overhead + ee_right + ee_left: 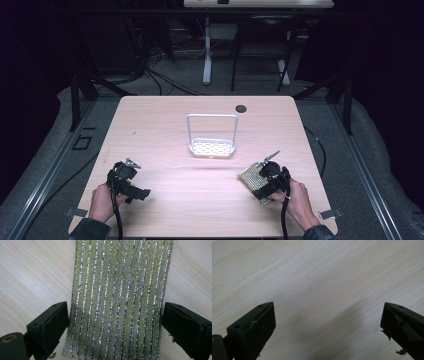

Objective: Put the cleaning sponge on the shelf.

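Right gripper view: one green, silver-striped scouring pad (pixel 117 300) lies flat between the right gripper's (pixel 115 322) spread jaws, edges touching or nearly so. The left gripper (pixel 328 322) gapes wide over bare table (pixel 317 277). One white rack (pixel 211 137) stands mid-table.

Green sponge (pixel 117 302), silver stripes

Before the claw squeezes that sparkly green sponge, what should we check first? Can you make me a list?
1. Sponge sits between the right claw jaws: ok, one jaw stands on each side.
2. Right claw open wide enough: ok, the jaws stand at the sponge's two edges; whether they touch it yet, cannot tell.
3. Sponge lying flat on the table: ok.
4. Left claw out of the way: ok, open over bare wood, holding nothing.
5. White rack standing upright and empty: ok.
6. Path from sponge to rack free: ok, just bare wood between them.
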A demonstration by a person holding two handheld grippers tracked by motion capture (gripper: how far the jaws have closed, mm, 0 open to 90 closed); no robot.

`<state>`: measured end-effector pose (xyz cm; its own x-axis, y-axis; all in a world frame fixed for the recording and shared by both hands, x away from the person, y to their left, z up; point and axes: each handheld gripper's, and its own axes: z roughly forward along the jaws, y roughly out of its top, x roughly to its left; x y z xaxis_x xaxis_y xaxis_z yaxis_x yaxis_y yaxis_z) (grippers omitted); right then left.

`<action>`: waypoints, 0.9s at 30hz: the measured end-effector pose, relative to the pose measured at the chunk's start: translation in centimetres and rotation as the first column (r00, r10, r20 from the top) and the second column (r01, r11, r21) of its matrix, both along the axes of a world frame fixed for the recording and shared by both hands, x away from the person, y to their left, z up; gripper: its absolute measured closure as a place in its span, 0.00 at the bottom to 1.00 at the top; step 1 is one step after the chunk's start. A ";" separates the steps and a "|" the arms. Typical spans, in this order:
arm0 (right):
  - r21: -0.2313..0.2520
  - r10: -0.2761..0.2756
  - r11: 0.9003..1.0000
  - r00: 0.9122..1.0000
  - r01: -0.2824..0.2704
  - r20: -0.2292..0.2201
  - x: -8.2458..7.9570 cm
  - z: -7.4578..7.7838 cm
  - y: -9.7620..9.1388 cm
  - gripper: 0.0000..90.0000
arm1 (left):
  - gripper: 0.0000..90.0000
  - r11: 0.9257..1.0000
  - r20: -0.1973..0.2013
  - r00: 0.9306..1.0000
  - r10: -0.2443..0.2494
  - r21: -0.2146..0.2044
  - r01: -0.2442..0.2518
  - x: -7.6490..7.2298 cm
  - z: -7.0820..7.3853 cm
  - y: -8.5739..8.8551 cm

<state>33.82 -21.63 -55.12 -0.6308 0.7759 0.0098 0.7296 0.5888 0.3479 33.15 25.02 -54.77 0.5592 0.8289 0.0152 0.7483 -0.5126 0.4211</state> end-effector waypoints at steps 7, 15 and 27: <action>-0.039 0.014 0.999 1.000 -0.014 -0.003 -0.1 -0.4 0.3 0.08 | 0.00 1.000 -0.003 1.000 -0.002 0.000 0.002 0.0 0.0 -0.1; -0.042 0.012 0.999 1.000 -0.012 -0.003 -0.1 -0.5 0.4 0.13 | 0.00 1.000 -0.005 1.000 -0.002 0.000 0.002 0.0 -0.1 -0.1; -0.022 0.026 0.999 0.999 -0.026 0.018 -0.4 -0.2 0.2 0.34 | 0.00 1.000 -0.008 1.000 -0.002 0.009 0.002 0.0 -0.1 -0.1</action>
